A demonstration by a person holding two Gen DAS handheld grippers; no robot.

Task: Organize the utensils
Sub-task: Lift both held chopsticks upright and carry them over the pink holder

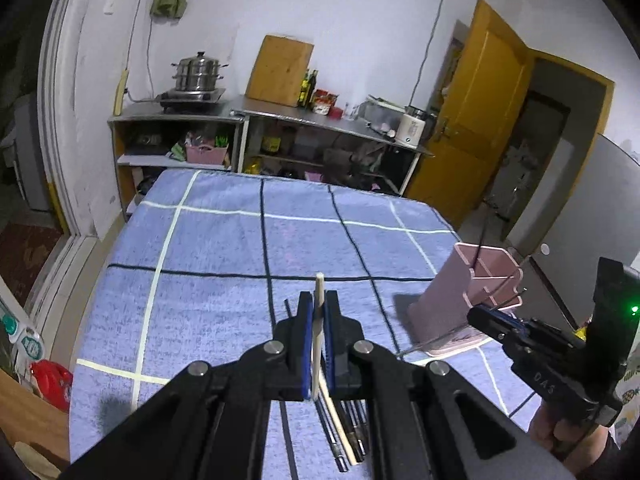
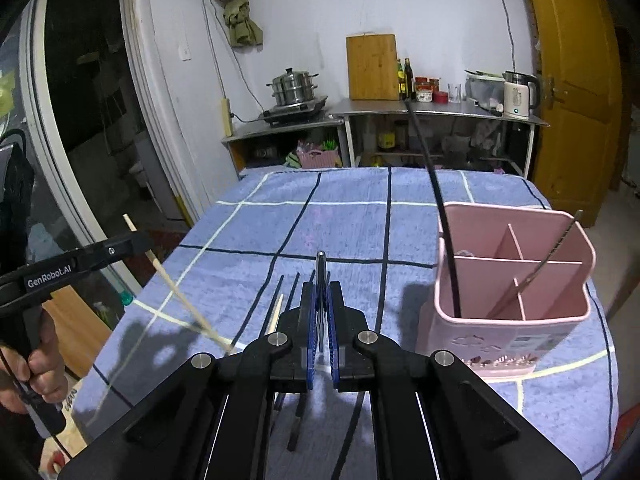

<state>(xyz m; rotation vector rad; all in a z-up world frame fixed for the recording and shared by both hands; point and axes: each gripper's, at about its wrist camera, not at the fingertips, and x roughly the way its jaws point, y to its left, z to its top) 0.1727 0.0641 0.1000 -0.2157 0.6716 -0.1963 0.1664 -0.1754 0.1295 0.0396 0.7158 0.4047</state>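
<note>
- Clamped jaws of the left gripper (image 1: 319, 308) pinch a pale wooden chopstick (image 1: 318, 340), its tip standing up past the blue pads, left of the pink utensil holder (image 1: 460, 300).
- Dark chopsticks (image 1: 344, 436) lie on the blue checked cloth (image 1: 208, 248), left of the holder.
- Right gripper (image 2: 321, 292) jaws are closed on a thin metal utensil (image 2: 321, 270), left of the holder (image 2: 512, 320).
- "GenRobot.AI" marks the left gripper (image 2: 138, 240).
- Divided into compartments, the holder contains a black chopstick (image 2: 440, 208) and a metal stick (image 2: 540, 268).
</note>
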